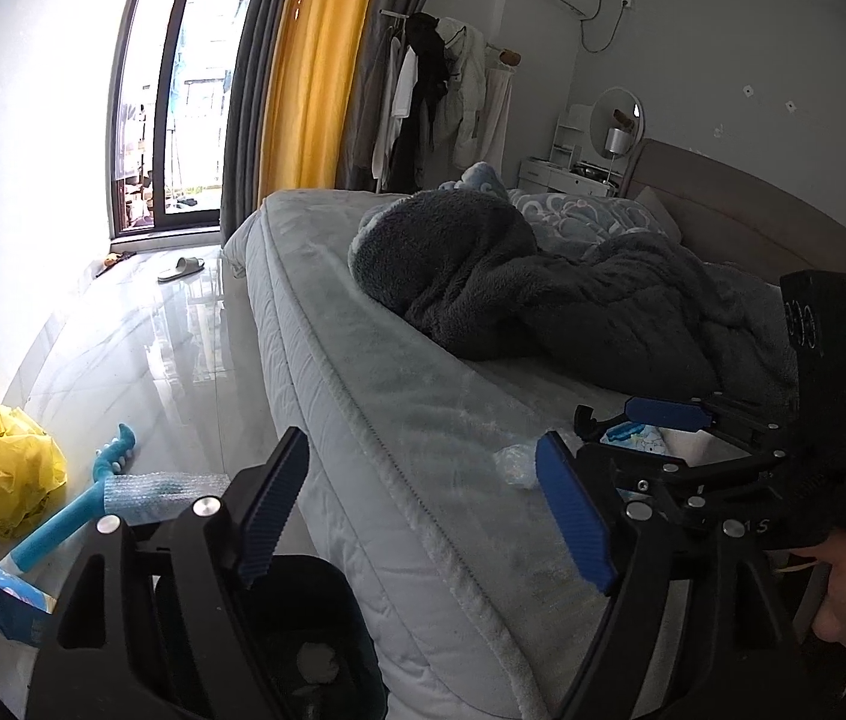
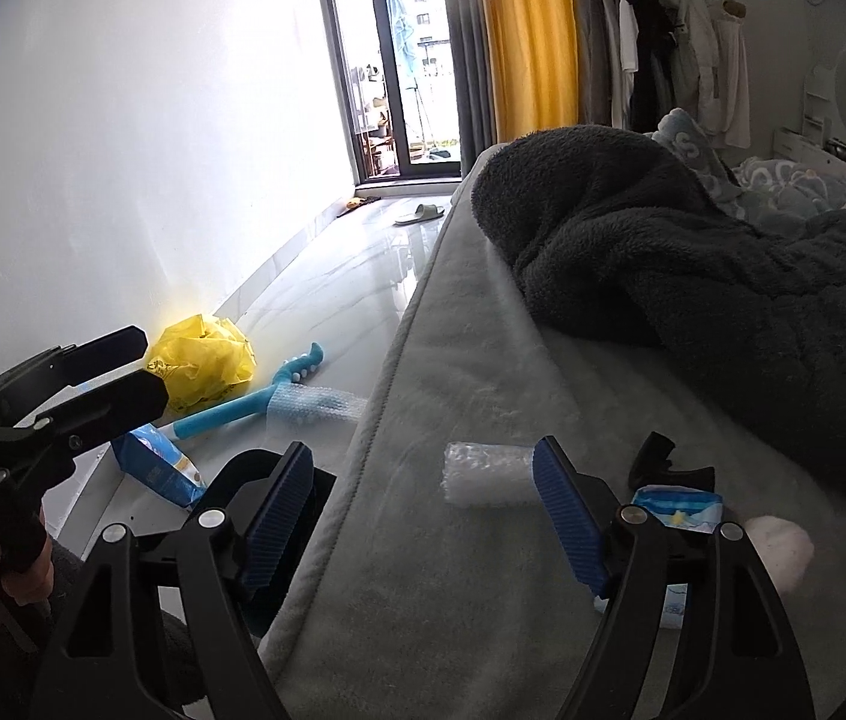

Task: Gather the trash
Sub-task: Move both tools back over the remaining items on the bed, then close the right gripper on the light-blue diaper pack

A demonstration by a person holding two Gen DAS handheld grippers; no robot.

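My left gripper [image 1: 423, 516] is open and empty, over the bed's near edge and a black bin [image 1: 315, 630] on the floor. My right gripper [image 2: 423, 516] is open and empty, low over the bed [image 2: 483, 372]. A piece of bubble wrap [image 2: 483, 474] lies on the bed just ahead of it; it also shows in the left wrist view [image 1: 516, 465]. A blue-and-white packet [image 2: 678, 507] and a white wad [image 2: 783, 552] lie to its right. On the floor lie a yellow plastic bag [image 2: 201, 360], a blue packet [image 2: 159, 471] and more bubble wrap [image 2: 312, 405].
A dark fleece blanket [image 2: 693, 252] is heaped on the bed. A blue long-handled brush [image 2: 249, 399] lies on the glossy floor. A slipper [image 2: 420, 214] lies near the balcony door. A clothes rack [image 1: 441, 90] stands behind the bed.
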